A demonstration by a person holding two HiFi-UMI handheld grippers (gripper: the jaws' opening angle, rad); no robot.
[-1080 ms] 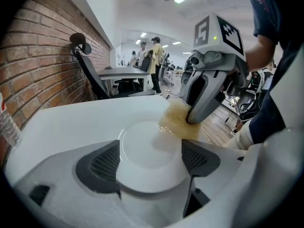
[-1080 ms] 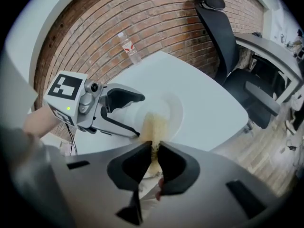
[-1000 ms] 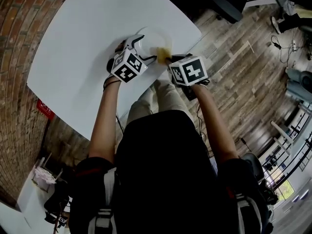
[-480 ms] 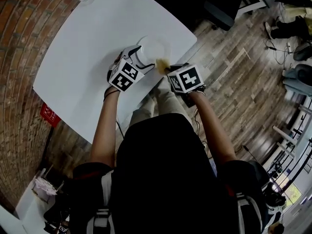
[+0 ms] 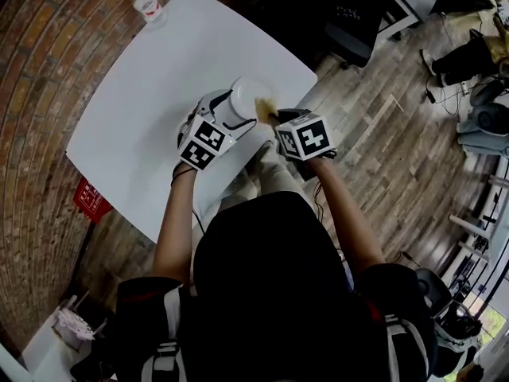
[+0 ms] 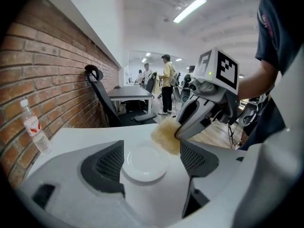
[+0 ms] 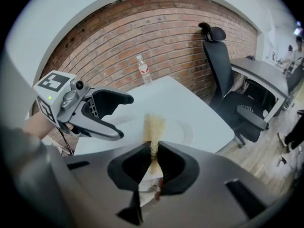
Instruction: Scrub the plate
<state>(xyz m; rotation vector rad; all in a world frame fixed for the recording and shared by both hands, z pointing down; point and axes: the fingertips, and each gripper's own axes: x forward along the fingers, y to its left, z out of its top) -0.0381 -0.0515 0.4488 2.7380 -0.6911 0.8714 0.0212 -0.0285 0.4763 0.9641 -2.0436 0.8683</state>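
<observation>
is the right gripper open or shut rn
Shut: the right gripper pinches the yellow sponge between its jaws, the free end sticking out ahead.

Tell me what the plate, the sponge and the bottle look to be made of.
The plate looks glossy white and smooth, with soft reflections: likely glazed ceramic, possibly melamine. The sponge is pale yellow, coarse and porous, squeezed thin in the right tongs: likely foam or fibre. The bottle is clear with a white cap and red label: likely plastic.
</observation>
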